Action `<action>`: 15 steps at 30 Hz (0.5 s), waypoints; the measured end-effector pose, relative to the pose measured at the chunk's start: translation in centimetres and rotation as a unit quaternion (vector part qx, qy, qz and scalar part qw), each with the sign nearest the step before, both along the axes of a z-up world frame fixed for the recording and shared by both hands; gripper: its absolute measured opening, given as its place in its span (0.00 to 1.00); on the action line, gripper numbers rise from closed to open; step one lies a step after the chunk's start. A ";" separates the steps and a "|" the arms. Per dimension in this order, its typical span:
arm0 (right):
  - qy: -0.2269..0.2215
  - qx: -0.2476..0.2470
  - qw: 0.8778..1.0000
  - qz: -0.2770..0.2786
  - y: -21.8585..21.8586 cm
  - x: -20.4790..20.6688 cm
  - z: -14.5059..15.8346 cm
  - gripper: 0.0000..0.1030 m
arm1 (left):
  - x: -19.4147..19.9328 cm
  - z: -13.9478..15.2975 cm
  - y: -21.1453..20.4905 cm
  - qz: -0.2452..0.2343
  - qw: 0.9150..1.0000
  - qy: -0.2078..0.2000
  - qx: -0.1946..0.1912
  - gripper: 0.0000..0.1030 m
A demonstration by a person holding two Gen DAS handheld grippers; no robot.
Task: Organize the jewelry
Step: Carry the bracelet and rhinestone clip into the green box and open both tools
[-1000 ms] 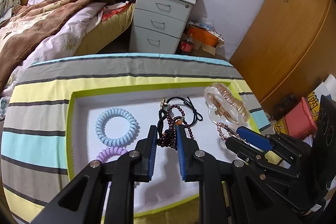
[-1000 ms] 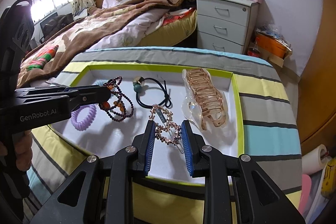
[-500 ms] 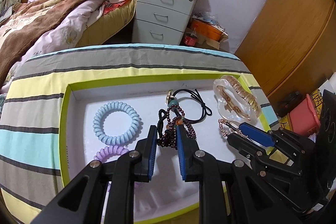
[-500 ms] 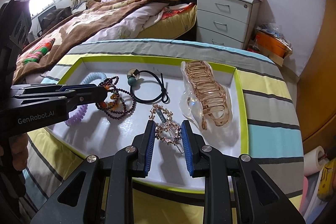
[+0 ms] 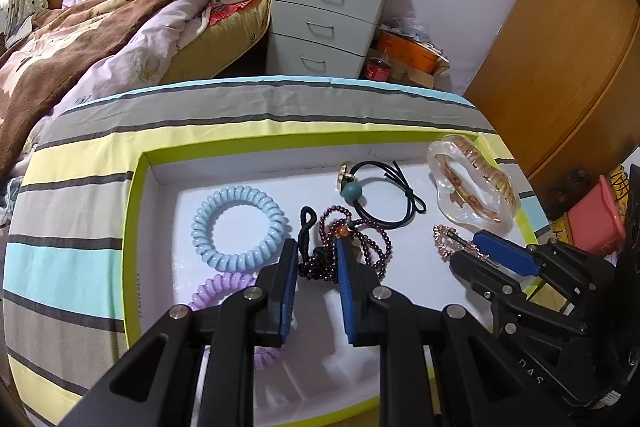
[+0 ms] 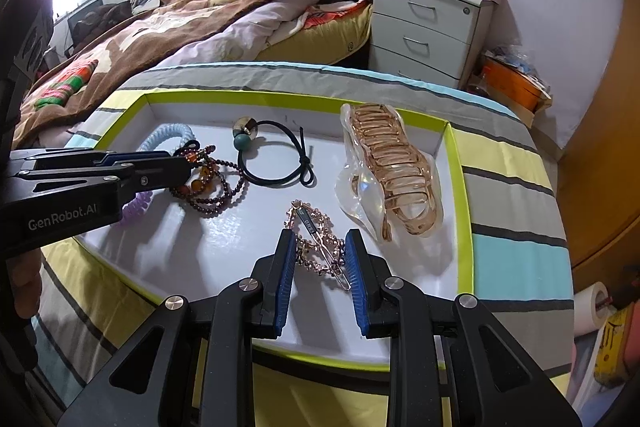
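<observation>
A green-rimmed tray (image 6: 460, 163) on the striped counter (image 6: 516, 187) holds two coil ties, one bead bracelet (image 5: 372, 243), one black hair tie (image 6: 276, 163), one claw clip (image 6: 388, 163) and one hairpin (image 6: 316, 239). The tray's near left floor is bare. Left gripper (image 5: 316, 255) jaws stand apart around the bracelet; right gripper (image 6: 320, 247) jaws apart around the hairpin.

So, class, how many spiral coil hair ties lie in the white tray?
2. The light blue spiral coil hair tie lies at the tray's left; the lilac spiral coil hair tie lies just nearer, partly hidden by the left gripper.
</observation>
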State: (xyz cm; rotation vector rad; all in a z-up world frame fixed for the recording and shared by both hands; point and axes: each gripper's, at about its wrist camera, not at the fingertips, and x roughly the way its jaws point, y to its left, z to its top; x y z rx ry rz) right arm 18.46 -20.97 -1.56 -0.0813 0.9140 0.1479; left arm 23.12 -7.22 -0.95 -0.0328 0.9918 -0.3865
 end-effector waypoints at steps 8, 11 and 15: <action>0.002 0.002 1.000 0.001 -0.1 0.0 -0.2 0.26 | 0.0 -0.2 0.0 0.001 1.000 0.004 0.001 0.20; 0.002 0.002 1.000 0.001 -0.1 -0.1 -0.2 0.26 | 0.0 -0.2 0.1 0.002 1.000 0.005 0.002 0.20; 0.003 0.008 1.000 0.002 -0.2 0.0 -0.2 0.26 | 0.0 -0.2 0.0 0.004 1.000 0.006 0.001 0.21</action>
